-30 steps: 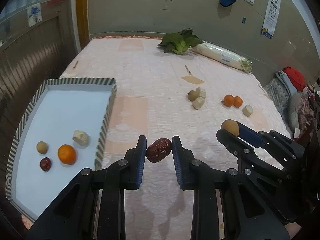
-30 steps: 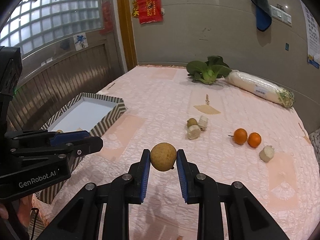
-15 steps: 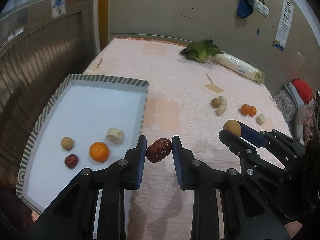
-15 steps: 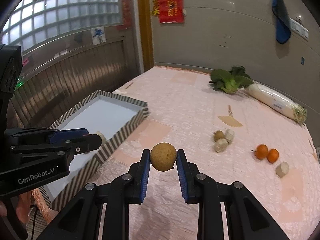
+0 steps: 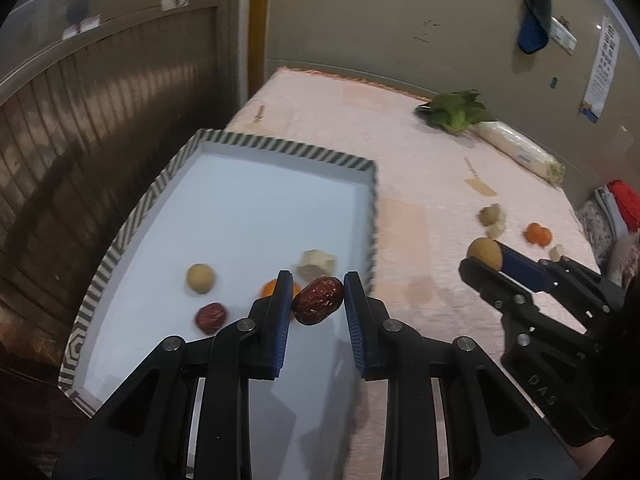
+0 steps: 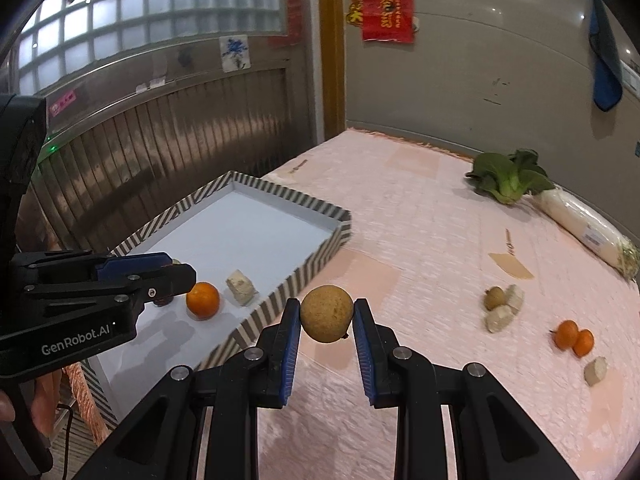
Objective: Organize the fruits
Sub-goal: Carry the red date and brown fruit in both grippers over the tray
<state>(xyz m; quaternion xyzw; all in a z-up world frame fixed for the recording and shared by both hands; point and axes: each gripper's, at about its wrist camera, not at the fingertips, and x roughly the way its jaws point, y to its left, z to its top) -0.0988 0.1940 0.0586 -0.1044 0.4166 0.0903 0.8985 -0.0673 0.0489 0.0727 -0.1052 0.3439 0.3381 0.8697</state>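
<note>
Room: grey wall behind, a ribbed metal panel (image 6: 160,152) with glass-block window (image 6: 120,20) on the left, a red paper hanging (image 6: 387,10) and a blue cloth (image 6: 606,76) on the wall.
Surface: a worktop (image 6: 420,240) under a pink quilted cover, running from the panel side across to the right.
Tray: a striped-rim tray (image 5: 280,148) with a white floor sits at the left of the worktop.
Already in tray: a tan round fruit (image 5: 199,278), a red date (image 5: 211,317), an orange (image 6: 203,300) and a pale chunk (image 5: 316,263), grouped near the tray's near end.
Left hand-held gripper (image 5: 318,300): closed onto a dark red date (image 5: 319,300), held over the tray's near right part, above the fruit lying there.
Right hand-held gripper (image 6: 327,314): clamped on a round tan fruit (image 6: 327,313), held above the cover just outside the tray's right rim.
Left on the cover: a tan fruit with two pale chunks (image 6: 502,306), two small oranges (image 6: 574,338) touching, and one more pale chunk (image 6: 595,370), all well right of the tray.
Far right: a leafy green (image 6: 508,178) and a wrapped white radish (image 6: 584,228), vegetables, probably not to be moved.
Progress: roughly halfway by my reckoning; four pieces in, two in hand, six still out.
</note>
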